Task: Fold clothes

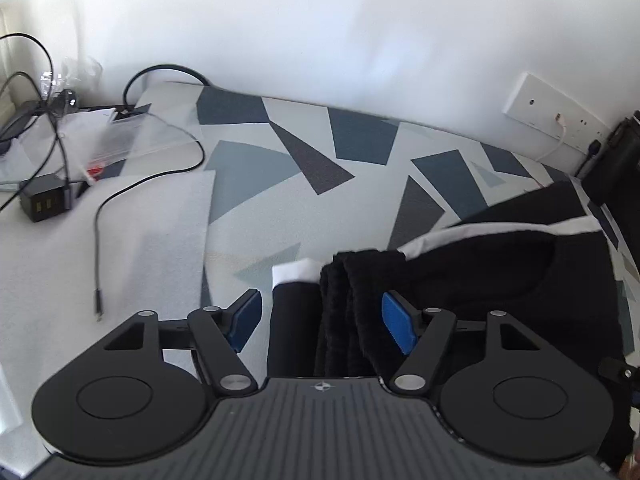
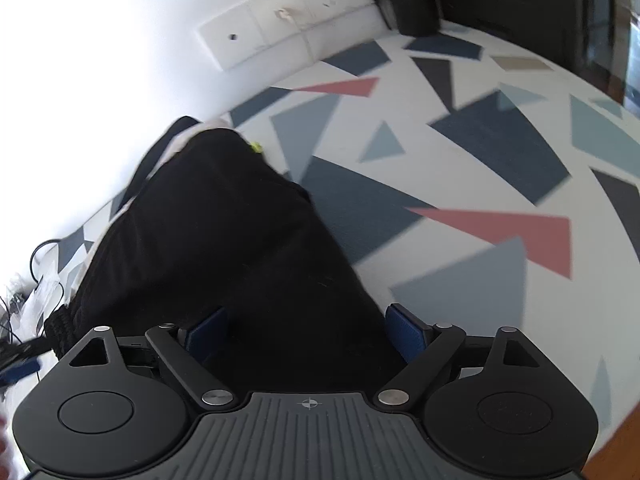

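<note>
Black charger and cables left; wall socket panel; patterned cloth.

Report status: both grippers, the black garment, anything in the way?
Left gripper open, fingers astride the black garment's ribbed waistband. Right gripper open over the same cloth, no pinch. Loose cable lies off to the side, clear of the garment.

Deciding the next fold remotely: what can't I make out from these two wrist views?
- Black garment: near end hidden under the left claw; right side cut off by the frame.
- Right view: garment's near hem hidden behind the right claw.
- Yellow-green speck: too small, blurred.
</note>
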Demonstrator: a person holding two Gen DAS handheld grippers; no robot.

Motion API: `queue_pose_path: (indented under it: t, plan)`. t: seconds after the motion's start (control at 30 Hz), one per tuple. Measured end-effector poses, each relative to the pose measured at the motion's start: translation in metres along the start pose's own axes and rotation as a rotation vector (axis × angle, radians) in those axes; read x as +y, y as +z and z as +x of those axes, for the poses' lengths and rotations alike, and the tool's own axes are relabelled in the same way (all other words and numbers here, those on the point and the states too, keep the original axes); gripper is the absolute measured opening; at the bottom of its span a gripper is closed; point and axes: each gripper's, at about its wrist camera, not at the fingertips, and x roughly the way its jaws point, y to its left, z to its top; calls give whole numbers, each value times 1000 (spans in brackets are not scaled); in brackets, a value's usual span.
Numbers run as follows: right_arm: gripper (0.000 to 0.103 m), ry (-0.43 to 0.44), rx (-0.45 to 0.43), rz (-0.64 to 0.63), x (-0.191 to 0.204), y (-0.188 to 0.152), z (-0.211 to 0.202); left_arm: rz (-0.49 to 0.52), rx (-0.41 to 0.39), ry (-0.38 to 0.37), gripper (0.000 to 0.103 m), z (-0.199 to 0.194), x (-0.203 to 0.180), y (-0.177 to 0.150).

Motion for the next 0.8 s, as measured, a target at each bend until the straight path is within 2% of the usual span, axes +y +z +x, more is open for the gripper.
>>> queue_pose_path:
  t: [0.1, 0.2, 0.3, 0.37, 0.43, 0.63, 0.7, 0.8]
  plan:
    - [85, 1, 31, 70, -15, 0, 0, 10, 41, -71, 68, -23, -2, -22]
    - [85, 9, 40, 95, -21, -2, -2, 67, 81, -84, 68, -38, -15, -48]
    - [85, 4, 35, 69, -19, -3, -2, 172, 66, -77, 65, -53, -38, -70]
    - [85, 3, 35, 60, -18, -3, -2, 250, 47, -37, 46, -58, -52, -80]
    - [85, 4, 36, 58, -18, -3, -2, 309, 28, 7, 39, -62, -62, -87]
    - [85, 11, 35, 58, -19, -3, -3, 294, 0, 32, 38, -77, -58, -84]
    - [85, 14, 35, 60, -20, -3, -3, 294, 20, -8, 38, -84, -58, -82]
    - [85, 18, 36, 65, -21, -4, -3, 245, 104, -112, 38, -76, -53, -80]
